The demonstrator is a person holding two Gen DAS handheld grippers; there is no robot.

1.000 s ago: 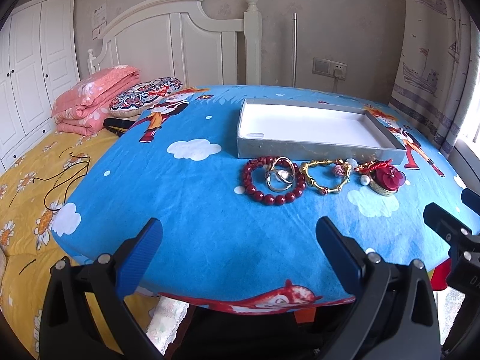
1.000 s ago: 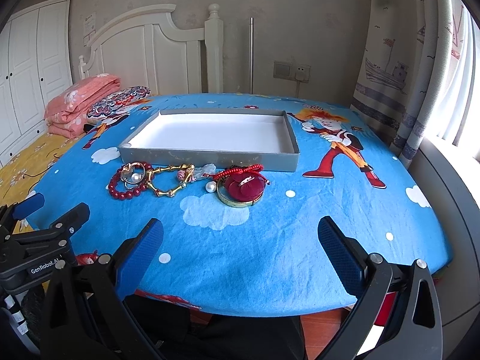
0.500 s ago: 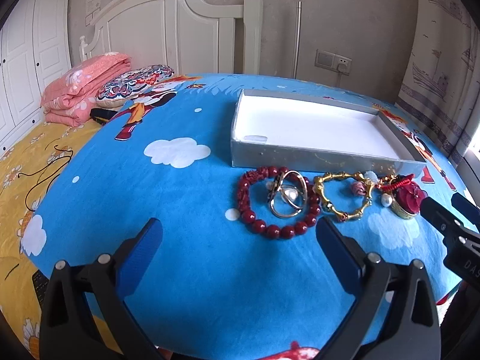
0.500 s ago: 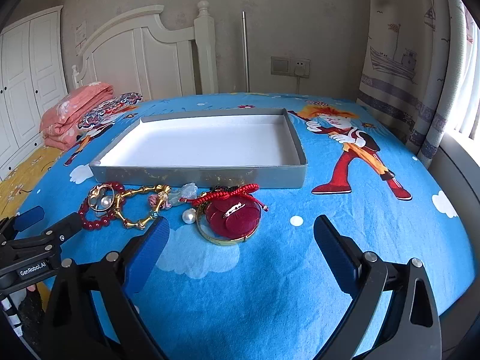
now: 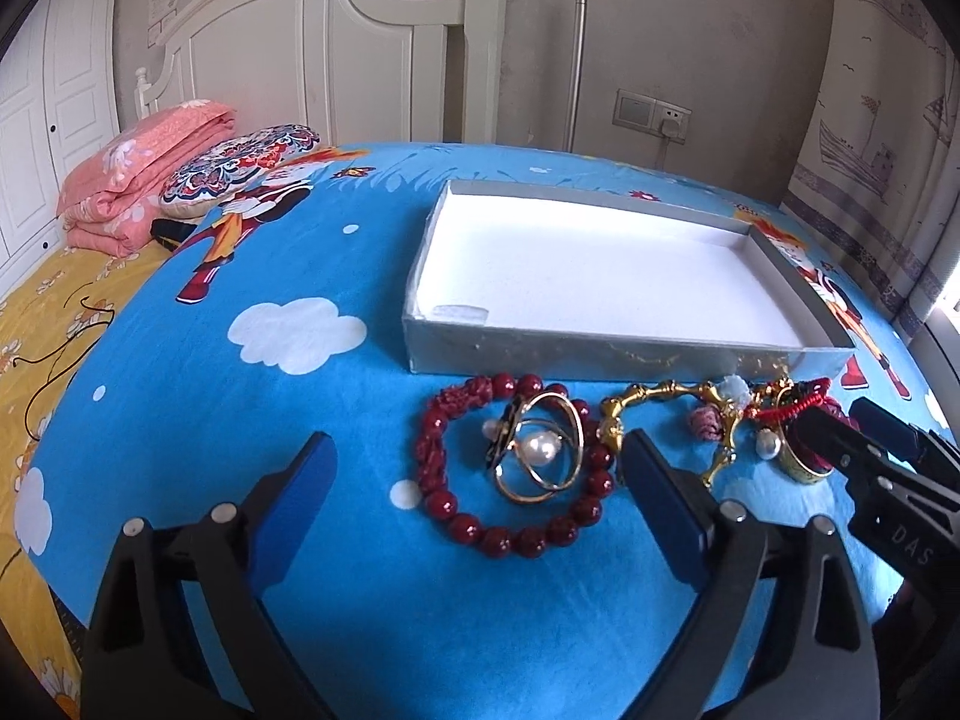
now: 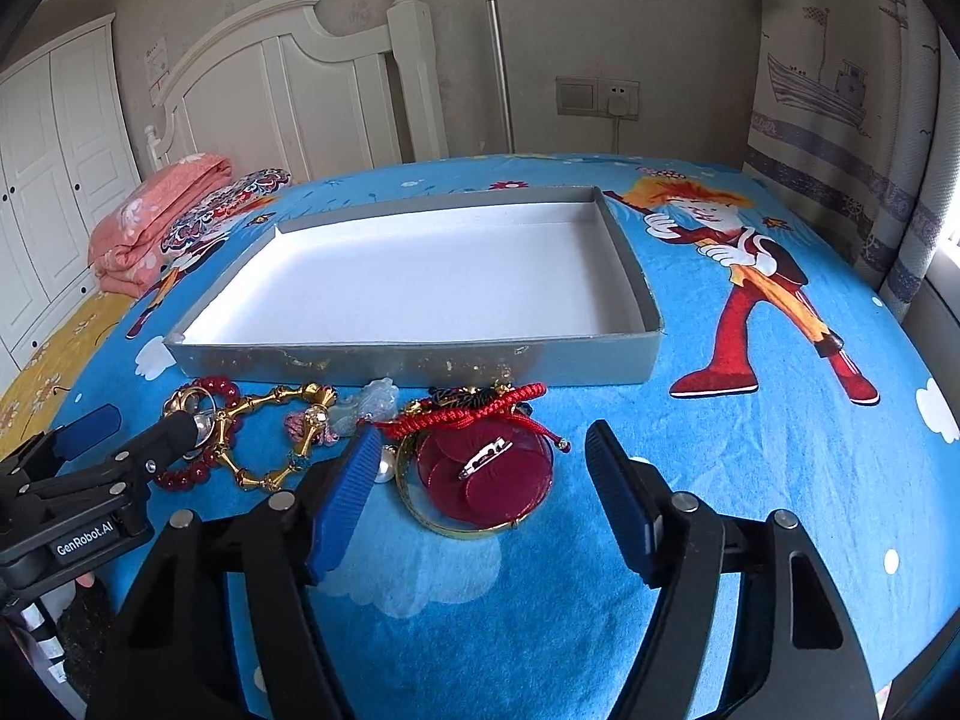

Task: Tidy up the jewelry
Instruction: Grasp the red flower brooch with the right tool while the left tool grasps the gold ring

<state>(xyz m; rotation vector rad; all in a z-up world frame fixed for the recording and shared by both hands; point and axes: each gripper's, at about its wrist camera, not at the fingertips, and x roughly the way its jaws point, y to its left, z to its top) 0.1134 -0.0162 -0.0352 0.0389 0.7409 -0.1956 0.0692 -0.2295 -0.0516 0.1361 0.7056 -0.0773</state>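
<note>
While both claws hang over the near edge of the table (image 5: 180, 420), the jewelry lies in a row just in front of the tray (image 5: 600, 351), along its near wall. At the left end is a dark red bead bracelet (image 5: 474, 525) with gold rings (image 5: 543, 450) and a pearl lying inside its loop. Next to it sits a gold bamboo-link bracelet (image 6: 264, 420), then a pale stone piece (image 6: 375, 399) and a loose pearl (image 6: 384, 471). At the right end a red braided cord (image 6: 474, 411) drapes over a gold bangle (image 6: 456, 525) that carries a dark red petal brooch (image 6: 486, 474) with a silver pin.

The tray is grey outside, white inside, and holds nothing.

The left claw (image 5: 477, 471) is wide apart and closing slightly; the bead bracelet and rings lie on the cloth between its blue pads (image 5: 300, 492), untouched, and the right pad covers part of the gold link bracelet. The right claw (image 6: 480, 468) is closing, its pads (image 6: 345, 498) either side of the bangle and brooch; whether they touch it I cannot tell
</note>
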